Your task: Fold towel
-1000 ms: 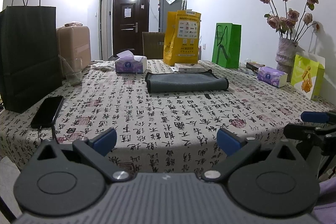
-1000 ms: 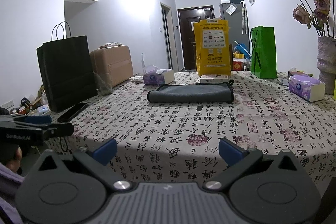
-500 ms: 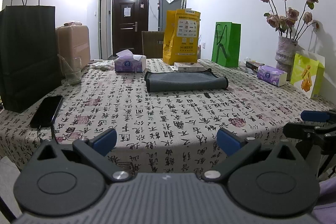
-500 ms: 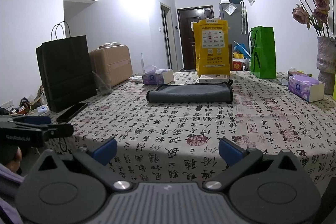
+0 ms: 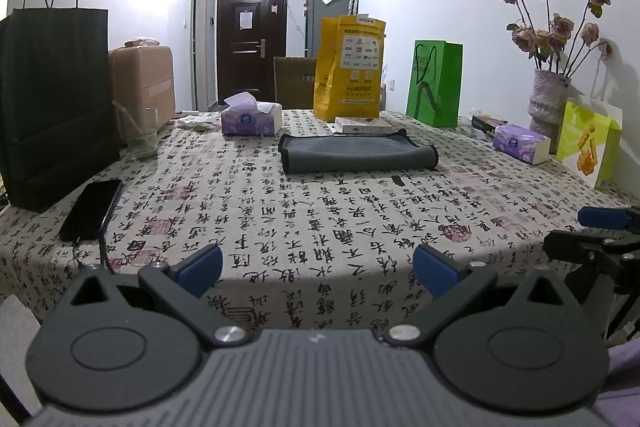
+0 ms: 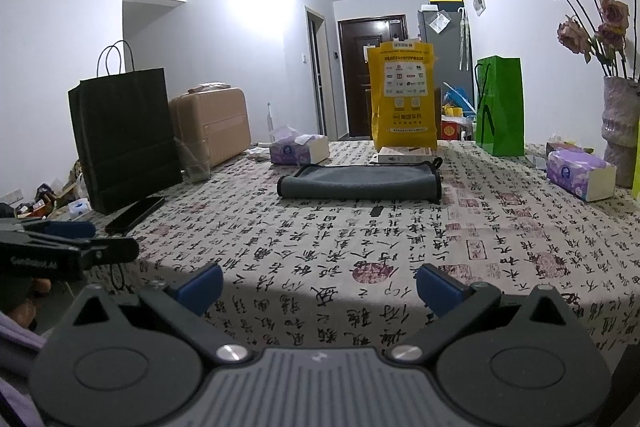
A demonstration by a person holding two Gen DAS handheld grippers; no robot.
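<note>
A grey towel [image 5: 356,155] lies folded into a long flat strip in the middle of the table, on the calligraphy-print tablecloth [image 5: 320,215]; it also shows in the right wrist view [image 6: 360,182]. My left gripper [image 5: 318,265] is open and empty, held at the table's near edge, well short of the towel. My right gripper [image 6: 320,285] is open and empty, also at the near edge. Each gripper shows at the side of the other's view.
A black phone [image 5: 91,207] and black paper bag [image 5: 52,99] are at the left. Tissue boxes [image 5: 251,119] [image 5: 520,143], a glass [image 5: 141,135], a yellow bag [image 5: 350,65], a green bag [image 5: 434,83], a flower vase [image 5: 550,103] and a small dark object [image 5: 397,181] surround the towel.
Both grippers stay open at the near edge. The views have barely shifted; the towel has not moved.
</note>
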